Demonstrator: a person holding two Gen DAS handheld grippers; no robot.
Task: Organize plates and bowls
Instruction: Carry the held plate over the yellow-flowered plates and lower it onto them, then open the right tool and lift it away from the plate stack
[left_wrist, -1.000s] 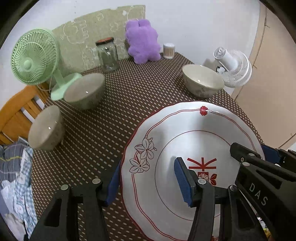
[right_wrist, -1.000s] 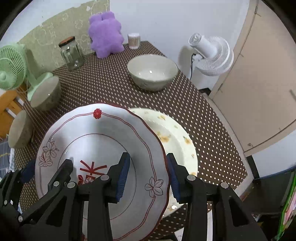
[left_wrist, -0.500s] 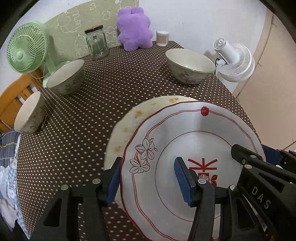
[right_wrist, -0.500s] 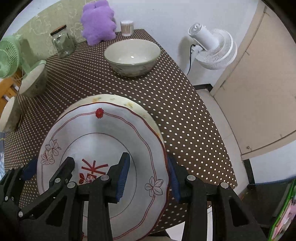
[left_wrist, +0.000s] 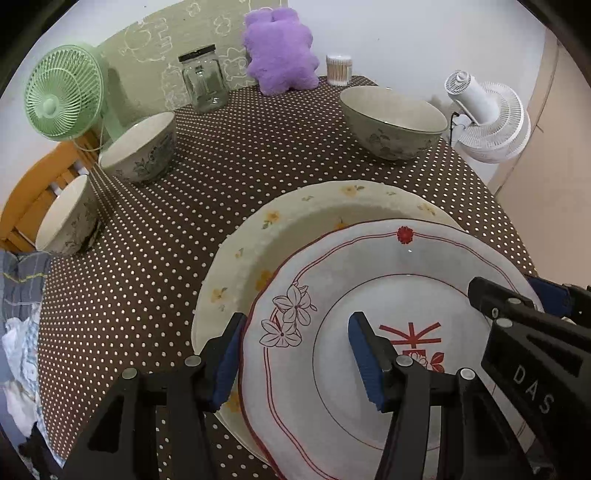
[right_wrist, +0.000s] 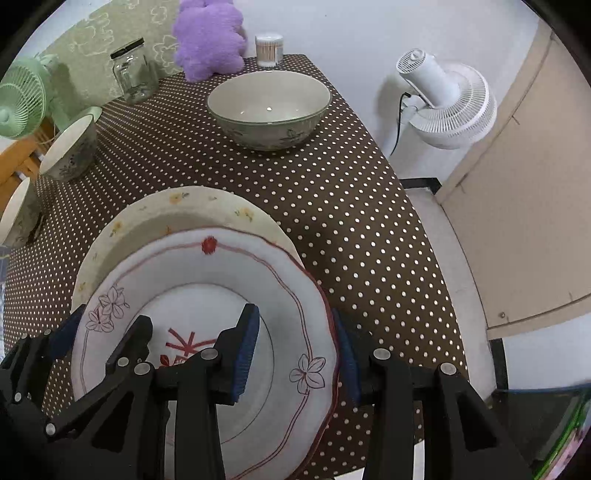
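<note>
we hold the red-trimmed white plate (left_wrist: 369, 280) between both tools, tilted, directly above the cream plate with yellow flowers (left_wrist: 295, 210) that lies on the brown polka-dot tablecloth (left_wrist: 147, 240); whether the two plates touch we cannot tell. our left gripper (left_wrist: 295, 354) is clamped on the white plate's left rim, one blue pad under the edge and one on its face near the flower outlines. our right gripper (right_wrist: 295, 347) is clamped on the same plate's right rim, its pads straddling the red-lined edge. past the plates, a large bowl (right_wrist: 267, 107) with a leaf pattern stands upright toward the far right of the table. two smaller bowls (left_wrist: 138, 147) and (left_wrist: 66, 218) sit near the left edge, one behind the other. along the back stand a glass jar (left_wrist: 205, 83), a purple plush toy (left_wrist: 282, 55) and a small tub of cotton swabs (left_wrist: 338, 68). a green desk fan (left_wrist: 62, 92) stands at the far left, and a white fan (right_wrist: 443, 99) is off the table to the right.
</note>
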